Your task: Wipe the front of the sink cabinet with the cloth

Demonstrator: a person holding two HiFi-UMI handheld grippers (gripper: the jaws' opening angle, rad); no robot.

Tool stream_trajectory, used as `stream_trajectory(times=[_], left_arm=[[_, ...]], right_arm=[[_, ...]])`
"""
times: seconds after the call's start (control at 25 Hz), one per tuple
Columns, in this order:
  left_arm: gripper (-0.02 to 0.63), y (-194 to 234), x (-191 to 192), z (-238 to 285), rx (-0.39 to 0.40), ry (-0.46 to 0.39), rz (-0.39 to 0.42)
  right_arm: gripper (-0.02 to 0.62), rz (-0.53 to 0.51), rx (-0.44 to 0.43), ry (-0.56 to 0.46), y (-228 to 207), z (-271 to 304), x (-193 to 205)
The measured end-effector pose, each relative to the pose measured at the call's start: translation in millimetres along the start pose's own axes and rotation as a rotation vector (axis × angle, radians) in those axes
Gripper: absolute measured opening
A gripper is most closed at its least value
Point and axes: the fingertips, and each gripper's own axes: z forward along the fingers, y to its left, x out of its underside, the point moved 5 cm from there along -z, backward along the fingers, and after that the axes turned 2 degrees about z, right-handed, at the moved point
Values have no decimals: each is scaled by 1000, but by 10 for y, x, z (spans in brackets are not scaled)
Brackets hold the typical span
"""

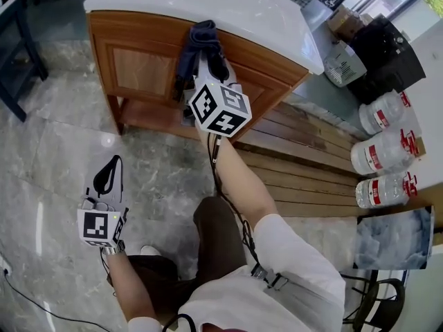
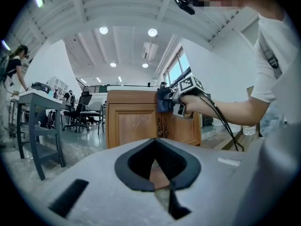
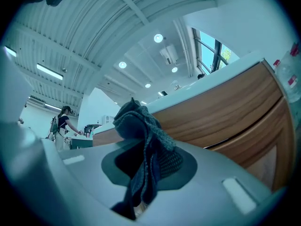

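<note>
The wooden sink cabinet [image 1: 138,68] with a white top [image 1: 208,2] stands at the upper middle of the head view. My right gripper [image 1: 201,57] is shut on a dark blue cloth [image 1: 201,40] and holds it against the upper front of the cabinet, near the top edge. In the right gripper view the cloth [image 3: 143,140] hangs bunched between the jaws, with the wood front [image 3: 225,112] just behind it. My left gripper [image 1: 116,159] hangs low over the floor at the lower left, shut and holding nothing. The left gripper view shows the cabinet [image 2: 134,124] and the cloth [image 2: 164,100] from farther back.
Large water bottles [image 1: 381,151] lie at the right beside a wooden slat platform [image 1: 304,158]. A dark table leg [image 1: 14,68] stands at the far left, and a cable [image 1: 41,310] runs over the marble floor. Desks, chairs and a distant person [image 2: 14,72] are at the left.
</note>
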Motion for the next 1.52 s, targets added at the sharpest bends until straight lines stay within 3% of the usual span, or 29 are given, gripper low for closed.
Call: stream_trajectory(times=[1.52], left_arm=[[2,-278,53,75,83,76,102]], right_arm=[[69,-185,316,-77,-1743,-1117,-641]])
